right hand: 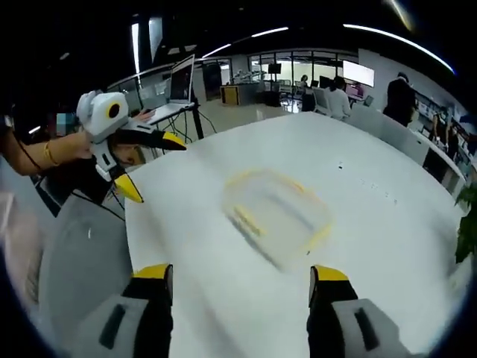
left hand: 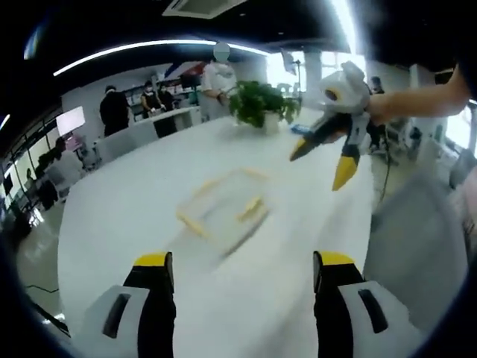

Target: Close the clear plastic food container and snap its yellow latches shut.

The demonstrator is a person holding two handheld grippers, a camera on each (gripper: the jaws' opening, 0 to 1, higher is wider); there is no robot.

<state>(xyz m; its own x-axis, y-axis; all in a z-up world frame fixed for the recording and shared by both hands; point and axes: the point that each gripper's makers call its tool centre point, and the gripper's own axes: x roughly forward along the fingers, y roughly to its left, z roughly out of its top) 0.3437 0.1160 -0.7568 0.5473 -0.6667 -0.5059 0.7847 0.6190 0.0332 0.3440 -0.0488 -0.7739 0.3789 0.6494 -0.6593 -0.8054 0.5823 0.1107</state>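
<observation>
A: Start with the biggest thing. What is everything resting on?

B: A broad white oval table [left hand: 134, 216] that fills the middle of both views. In the left gripper view a potted green plant [left hand: 258, 103] stands at its far end, upper centre.

A: And the task's thing?

B: The clear rectangular plastic food container with yellow latches [left hand: 223, 210] sits on the table, at the centre of the left gripper view and again at the centre of the right gripper view [right hand: 277, 209]. It is blurred, so I cannot tell whether the lid is seated or which latches are down.

A: How does it lie from each claw?

B: Straight ahead of both, and well apart from both. Its long axis runs diagonally: lower left to upper right in the left gripper view, upper left to lower right in the right gripper view.

A: The claws themselves?

B: The left gripper [left hand: 242, 268], at the bottom of its own view, is spread wide and holds nothing. The right gripper [right hand: 240, 280] is the same. Each also shows in the other's view, raised above the table with its yellow tips parted: right [left hand: 322, 162], left [right hand: 153, 167].

A: Which is nearer?

B: I judge them about equal; neither touches the container yet.
</observation>
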